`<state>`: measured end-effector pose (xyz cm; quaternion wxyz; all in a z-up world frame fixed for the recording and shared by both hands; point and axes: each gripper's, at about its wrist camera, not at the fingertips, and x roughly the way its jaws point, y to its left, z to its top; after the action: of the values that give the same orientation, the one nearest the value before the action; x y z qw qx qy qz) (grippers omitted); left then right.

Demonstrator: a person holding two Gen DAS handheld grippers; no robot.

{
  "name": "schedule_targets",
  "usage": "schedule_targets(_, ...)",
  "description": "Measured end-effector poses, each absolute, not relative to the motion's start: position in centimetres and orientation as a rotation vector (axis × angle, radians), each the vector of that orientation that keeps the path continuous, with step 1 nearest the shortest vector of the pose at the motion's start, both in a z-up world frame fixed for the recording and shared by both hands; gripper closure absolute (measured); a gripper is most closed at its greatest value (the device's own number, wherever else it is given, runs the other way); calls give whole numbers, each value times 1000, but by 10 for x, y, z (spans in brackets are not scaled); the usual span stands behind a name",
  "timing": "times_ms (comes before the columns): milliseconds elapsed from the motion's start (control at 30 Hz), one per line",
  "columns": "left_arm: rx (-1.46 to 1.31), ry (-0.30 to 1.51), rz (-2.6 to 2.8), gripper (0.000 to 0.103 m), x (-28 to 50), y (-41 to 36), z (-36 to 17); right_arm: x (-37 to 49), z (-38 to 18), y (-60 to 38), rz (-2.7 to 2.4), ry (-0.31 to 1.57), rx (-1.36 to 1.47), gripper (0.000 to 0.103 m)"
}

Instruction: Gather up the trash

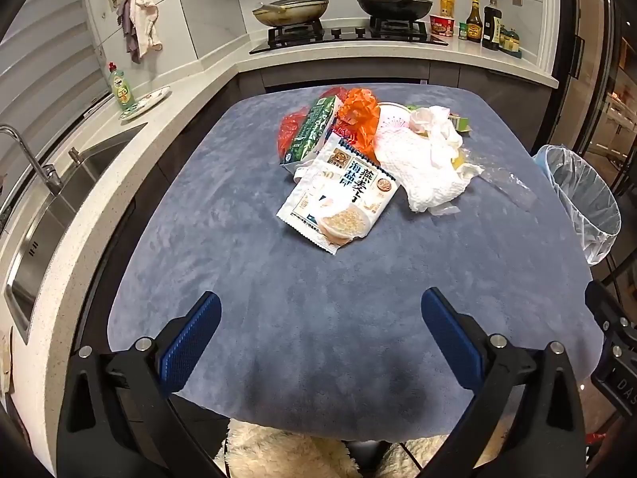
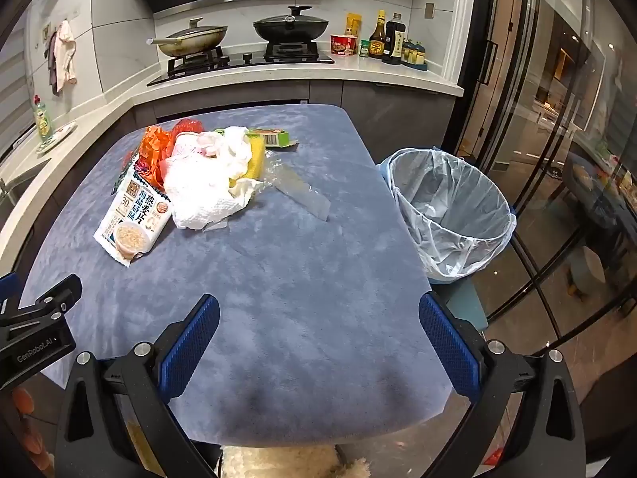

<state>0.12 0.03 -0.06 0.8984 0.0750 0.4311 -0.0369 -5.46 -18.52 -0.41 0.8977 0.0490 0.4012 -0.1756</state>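
Observation:
A pile of trash lies on the far half of the blue-covered table (image 1: 247,279): a white oatmeal packet (image 1: 338,195) (image 2: 133,215) in front, crumpled white paper towel (image 1: 422,167) (image 2: 203,191), an orange wrapper (image 1: 358,115) (image 2: 153,151), a green carton (image 1: 310,131) and a clear plastic strip (image 2: 302,193). A bin lined with a clear bag (image 2: 450,211) (image 1: 581,199) stands off the table's right edge. My left gripper (image 1: 320,314) hangs open over the near table, well short of the pile. My right gripper (image 2: 318,314) is open too, empty, near the front right corner.
A white counter with a sink (image 1: 51,215) and tap runs along the left. Behind the table a hob carries two pans (image 1: 290,10) (image 2: 290,26), with sauce bottles (image 2: 384,38) to the right. Glass doors (image 2: 557,159) stand at the right. A fluffy cream cushion (image 1: 278,454) lies below the table's near edge.

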Motion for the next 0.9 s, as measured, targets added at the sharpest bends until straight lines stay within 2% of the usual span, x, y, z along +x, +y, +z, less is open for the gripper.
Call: schedule_targets(900, 198, 859, -52, 7, -10, -17, 11, -65, -2, -195, -328, 818, 117, 7)
